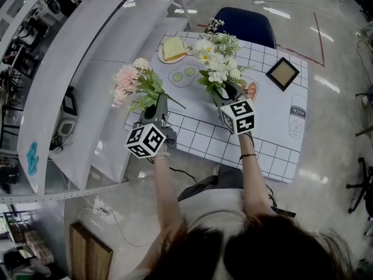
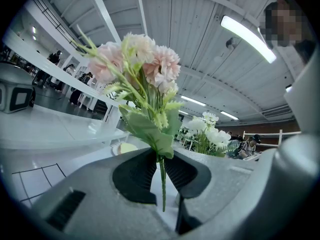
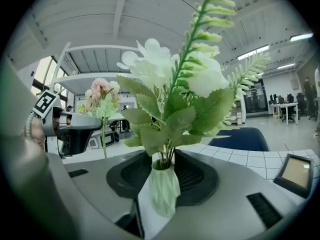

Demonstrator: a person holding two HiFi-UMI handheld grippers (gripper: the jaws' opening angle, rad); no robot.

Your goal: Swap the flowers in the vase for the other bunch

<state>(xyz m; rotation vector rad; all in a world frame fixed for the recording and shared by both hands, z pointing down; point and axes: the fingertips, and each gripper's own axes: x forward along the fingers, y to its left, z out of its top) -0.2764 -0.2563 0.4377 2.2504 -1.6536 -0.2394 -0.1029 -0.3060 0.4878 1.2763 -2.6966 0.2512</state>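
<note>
Item one: left gripper (image 2: 161, 174), held level at the left edge of the table (image 1: 274, 147), jaws clenched on the thin green stem of the pink bunch (image 2: 142, 59); the stem runs upright between the pads, with its lower end showing below them, and the pink heads and leaves fan out above the gripper. Item two: right gripper (image 3: 162, 179), near the middle of the table, jaws released and standing spread on either side of the vase (image 3: 163, 191); the pads flank the vase without clamping it. Item three: the vase, pale green and faceted, upright on the grid-patterned cloth between the right jaws, holding the white bunch (image 1: 215, 57), a cluster of white blooms with serrated leaves and fern-like sprigs rising well above its neck. The two bunches stand side by side, apart, pink to the left of white. Item four, further back on the table: a plate (image 1: 172, 57) with a pale yellow slice on it, behind and between the bunches; a dark-rimmed picture frame (image 1: 282, 73) lying flat toward the right. Item five: a dark blue chair (image 1: 245, 25) at the far side of the table
</note>
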